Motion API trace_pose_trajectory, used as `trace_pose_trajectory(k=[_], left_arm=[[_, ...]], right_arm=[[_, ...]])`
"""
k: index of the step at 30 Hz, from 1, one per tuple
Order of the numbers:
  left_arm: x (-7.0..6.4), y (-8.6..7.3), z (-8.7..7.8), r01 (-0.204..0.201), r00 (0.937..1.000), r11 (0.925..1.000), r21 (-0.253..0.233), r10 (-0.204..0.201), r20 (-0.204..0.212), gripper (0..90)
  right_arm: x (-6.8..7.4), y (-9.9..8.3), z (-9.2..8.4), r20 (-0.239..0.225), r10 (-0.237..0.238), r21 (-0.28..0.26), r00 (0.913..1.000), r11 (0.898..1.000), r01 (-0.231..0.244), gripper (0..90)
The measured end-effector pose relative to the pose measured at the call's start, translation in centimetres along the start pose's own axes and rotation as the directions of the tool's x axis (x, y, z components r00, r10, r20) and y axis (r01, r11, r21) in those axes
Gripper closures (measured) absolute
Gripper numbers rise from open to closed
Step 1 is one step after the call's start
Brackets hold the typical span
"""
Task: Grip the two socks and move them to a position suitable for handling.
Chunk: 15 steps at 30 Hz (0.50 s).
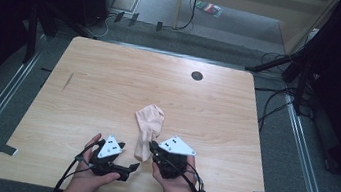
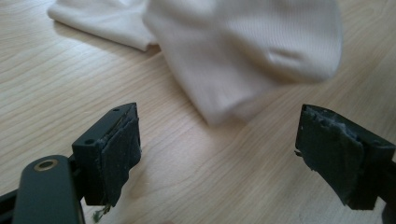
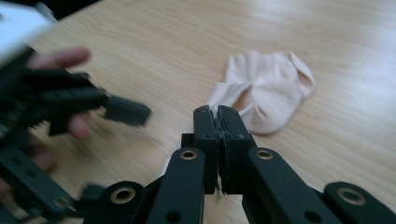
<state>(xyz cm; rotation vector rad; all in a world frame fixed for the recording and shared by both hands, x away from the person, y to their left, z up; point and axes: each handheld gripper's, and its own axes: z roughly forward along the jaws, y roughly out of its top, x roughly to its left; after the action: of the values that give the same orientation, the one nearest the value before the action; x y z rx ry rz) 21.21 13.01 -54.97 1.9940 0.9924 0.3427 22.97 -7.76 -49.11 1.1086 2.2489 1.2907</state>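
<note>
A pale pink sock (image 1: 148,123) lies lengthwise on the wooden table (image 1: 110,77), near the front edge. My right gripper (image 1: 153,146) is at the sock's near part, and in the right gripper view its jaws (image 3: 217,112) are pressed together with the sock (image 3: 271,93) running beyond and under them. It looks shut on a pinch of the fabric. The sock (image 2: 243,56) shows blurred in the left gripper view, close ahead of my open left gripper (image 2: 219,135). That gripper (image 1: 128,158) sits just left of the sock's near end with nothing between its pads.
A small black round grommet (image 1: 196,75) sits in the table top near the far edge. Dark stands and cables ring the table on the floor. Bare wood stretches left and right of the sock.
</note>
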Motion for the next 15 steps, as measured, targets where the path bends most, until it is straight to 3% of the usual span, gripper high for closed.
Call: trace_pose_trajectory(k=[4, 7, 12, 14, 15], left_arm=[[-0.5, 0.0, 0.2, -0.028, 0.9995, 0.9996, 0.009, 0.028, -0.015, 14.5], [-0.5, 0.0, 0.2, -0.023, 0.9996, 0.9997, 0.008, 0.023, -0.014, 14.5], [-0.1, 0.1, 0.1, -0.004, 1.0, 1.0, 0.002, 0.004, -0.006, 16.1], [-0.1, 0.1, 0.1, -0.002, 1.0, 1.0, 0.002, 0.002, 0.001, 20.8], [-0.1, 0.1, 0.1, -0.002, 1.0, 1.0, 0.002, 0.002, 0.001, 21.4]], right_arm=[[0.5, 1.1, -0.5, -0.047, -0.002, -0.027, 0.9989, 1.0, 0.001, 88.4], [0.7, 1.2, -0.4, -0.048, -0.019, -0.019, 0.9986, 1.0, 0.018, 87.9], [0.1, 0.4, 0.1, -0.003, -0.02, 0.029, 0.9998, 0.999, 0.02, 87.8], [-0.6, -0.5, 0.8, 0.035, -0.025, 0.079, 0.9991, 0.997, 0.022, 86.9], [-0.6, -0.5, 0.8, 0.035, -0.025, 0.079, 0.9991, 0.997, 0.022, 86.9]])
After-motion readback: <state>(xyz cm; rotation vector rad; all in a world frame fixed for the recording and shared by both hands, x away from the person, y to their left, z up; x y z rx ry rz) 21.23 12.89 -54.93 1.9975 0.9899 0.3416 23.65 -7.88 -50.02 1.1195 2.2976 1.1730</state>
